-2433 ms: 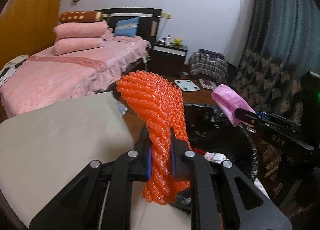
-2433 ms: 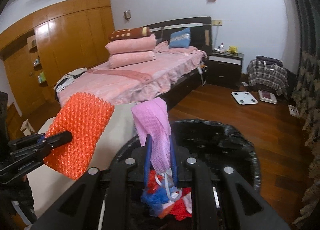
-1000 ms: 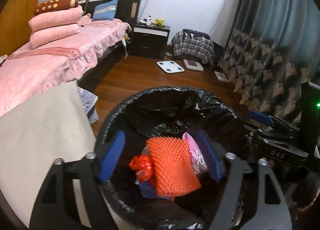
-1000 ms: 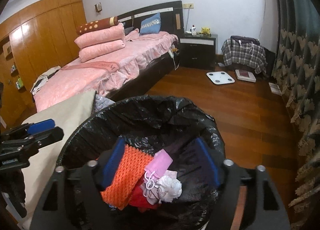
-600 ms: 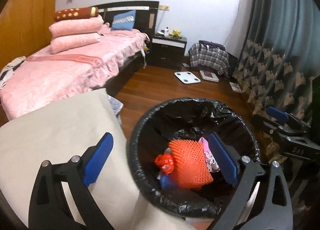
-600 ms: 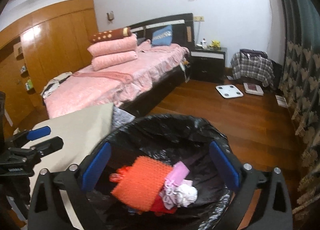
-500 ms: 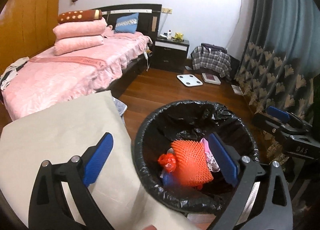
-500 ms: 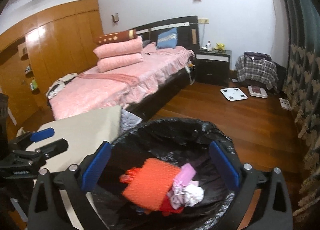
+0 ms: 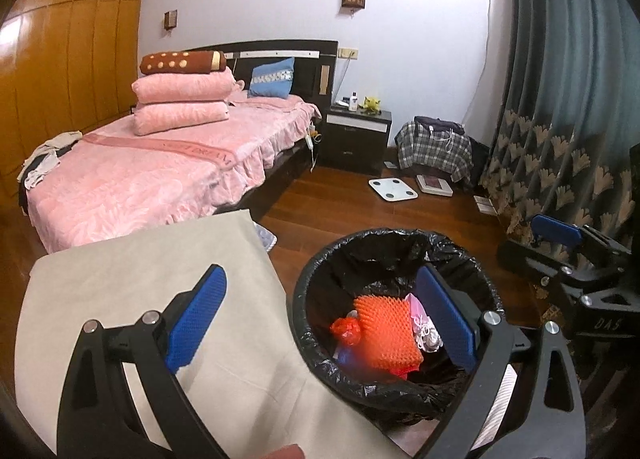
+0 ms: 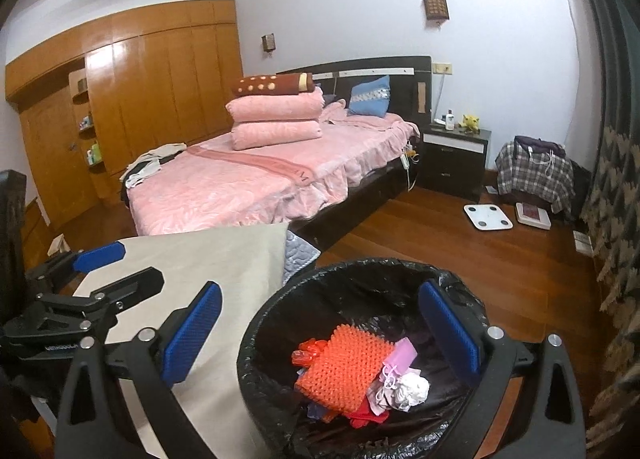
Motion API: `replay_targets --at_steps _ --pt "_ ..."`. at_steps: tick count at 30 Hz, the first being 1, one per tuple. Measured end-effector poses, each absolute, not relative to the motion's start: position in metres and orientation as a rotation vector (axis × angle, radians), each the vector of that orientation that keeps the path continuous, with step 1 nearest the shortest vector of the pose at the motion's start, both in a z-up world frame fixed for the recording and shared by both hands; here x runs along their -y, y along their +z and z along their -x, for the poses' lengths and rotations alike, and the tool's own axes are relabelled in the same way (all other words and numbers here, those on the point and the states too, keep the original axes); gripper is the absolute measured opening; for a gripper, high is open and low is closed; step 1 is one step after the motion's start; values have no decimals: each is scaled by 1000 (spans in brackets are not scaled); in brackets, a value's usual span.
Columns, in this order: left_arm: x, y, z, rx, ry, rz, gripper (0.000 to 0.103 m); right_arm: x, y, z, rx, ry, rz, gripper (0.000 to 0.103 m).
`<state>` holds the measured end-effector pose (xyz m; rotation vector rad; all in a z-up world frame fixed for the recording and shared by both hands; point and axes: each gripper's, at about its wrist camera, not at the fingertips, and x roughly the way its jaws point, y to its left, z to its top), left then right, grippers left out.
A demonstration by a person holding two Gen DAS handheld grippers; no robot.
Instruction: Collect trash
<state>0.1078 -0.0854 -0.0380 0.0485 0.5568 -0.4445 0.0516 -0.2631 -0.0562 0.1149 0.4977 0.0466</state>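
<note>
- Bedroom with a wooden floor (image 9: pixel 344 195), seen from above a beige surface (image 9: pixel 132 283) at the near left.
- Left claw (image 9: pixel 324 311) stands wide with nothing between its blue pads, one pad over the surface, the other over the bin; its jaws have just been opening.
- Right claw (image 10: pixel 320 323) is likewise wide and empty, having just been opening, above the bin's near rim.
- Black-lined trash bin (image 10: pixel 272 315) sits just right of the surface on the floor; inside lie an orange mesh piece (image 10: pixel 344 367), a pink pouch (image 10: pixel 404 353), a white crumpled wad (image 10: pixel 412 387) and red scraps (image 9: pixel 346 329).
- Farther off, a pink bed (image 10: pixel 248 183) with stacked pink blankets, a dark nightstand (image 10: pixel 456 155), a white scale (image 10: pixel 488 217) on the floor and patterned curtains (image 9: pixel 560 147) at far right.
</note>
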Motion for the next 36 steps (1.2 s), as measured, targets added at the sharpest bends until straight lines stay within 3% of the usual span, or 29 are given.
replay_targets --at_steps 36 --pt "75 -25 -91 -518 -434 -38 93 252 -51 -39 -474 63 -92 97"
